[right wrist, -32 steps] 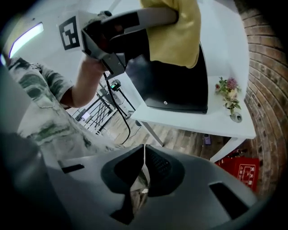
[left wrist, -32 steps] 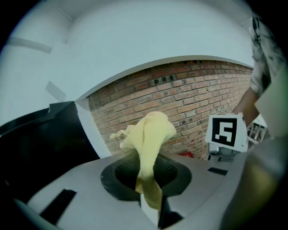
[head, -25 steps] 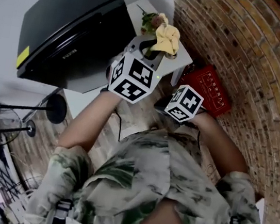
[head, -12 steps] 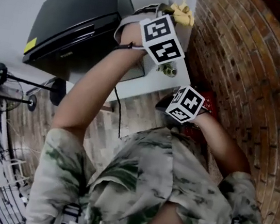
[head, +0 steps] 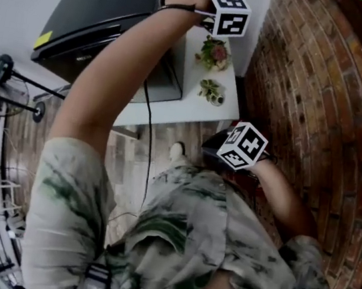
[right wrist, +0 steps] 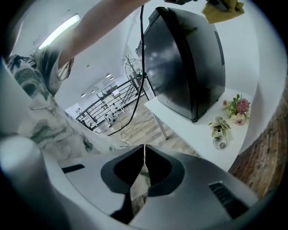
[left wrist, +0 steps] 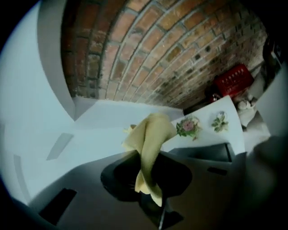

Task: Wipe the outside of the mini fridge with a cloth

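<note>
Mini fridge: yellow label unreadable. Left claw grips cloth; right claw closed.

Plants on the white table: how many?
2. A pink flower bunch toward the back of the white table, and a small green plant nearer its front edge, both beside the black fridge. None looks hidden.

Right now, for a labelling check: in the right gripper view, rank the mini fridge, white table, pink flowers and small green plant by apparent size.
1. mini fridge
2. white table, partly covered by the fridge
3. pink flowers and small green plant: look alike, not ranked
</note>
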`<state>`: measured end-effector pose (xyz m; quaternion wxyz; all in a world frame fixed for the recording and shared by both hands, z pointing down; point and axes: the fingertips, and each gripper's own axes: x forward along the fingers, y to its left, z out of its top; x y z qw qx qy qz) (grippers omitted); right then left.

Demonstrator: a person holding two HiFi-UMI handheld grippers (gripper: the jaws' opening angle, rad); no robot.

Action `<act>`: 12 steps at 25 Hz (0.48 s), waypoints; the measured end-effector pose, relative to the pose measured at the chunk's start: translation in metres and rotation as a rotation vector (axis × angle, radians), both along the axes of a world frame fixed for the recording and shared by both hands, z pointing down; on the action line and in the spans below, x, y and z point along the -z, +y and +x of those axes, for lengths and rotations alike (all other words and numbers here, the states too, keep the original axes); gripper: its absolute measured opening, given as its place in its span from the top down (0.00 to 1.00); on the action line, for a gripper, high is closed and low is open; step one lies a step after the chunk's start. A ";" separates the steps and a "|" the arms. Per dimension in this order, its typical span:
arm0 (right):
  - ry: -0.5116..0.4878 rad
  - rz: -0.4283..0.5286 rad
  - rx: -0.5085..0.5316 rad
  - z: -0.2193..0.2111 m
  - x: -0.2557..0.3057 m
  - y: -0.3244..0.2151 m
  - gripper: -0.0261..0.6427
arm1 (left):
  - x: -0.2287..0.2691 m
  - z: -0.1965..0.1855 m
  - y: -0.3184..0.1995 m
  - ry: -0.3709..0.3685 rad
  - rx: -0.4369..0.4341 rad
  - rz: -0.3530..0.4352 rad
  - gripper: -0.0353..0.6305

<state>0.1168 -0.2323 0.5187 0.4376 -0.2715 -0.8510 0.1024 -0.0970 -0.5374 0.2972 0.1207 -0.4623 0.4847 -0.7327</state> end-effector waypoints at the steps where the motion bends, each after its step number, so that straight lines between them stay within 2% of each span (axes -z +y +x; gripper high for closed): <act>1: -0.006 0.004 -0.009 -0.001 0.002 -0.005 0.92 | -0.001 -0.011 -0.007 -0.045 0.010 -0.040 0.83; 3: -0.022 0.012 -0.045 -0.006 0.007 -0.018 0.92 | 0.002 -0.033 -0.020 -0.104 0.035 -0.100 0.84; 6: -0.036 0.004 -0.081 -0.010 0.016 -0.028 0.92 | -0.005 -0.061 -0.029 -0.149 0.072 -0.184 0.83; 12: -0.047 0.024 -0.137 -0.024 0.020 -0.051 0.92 | -0.033 -0.101 -0.045 -0.231 0.087 -0.331 0.84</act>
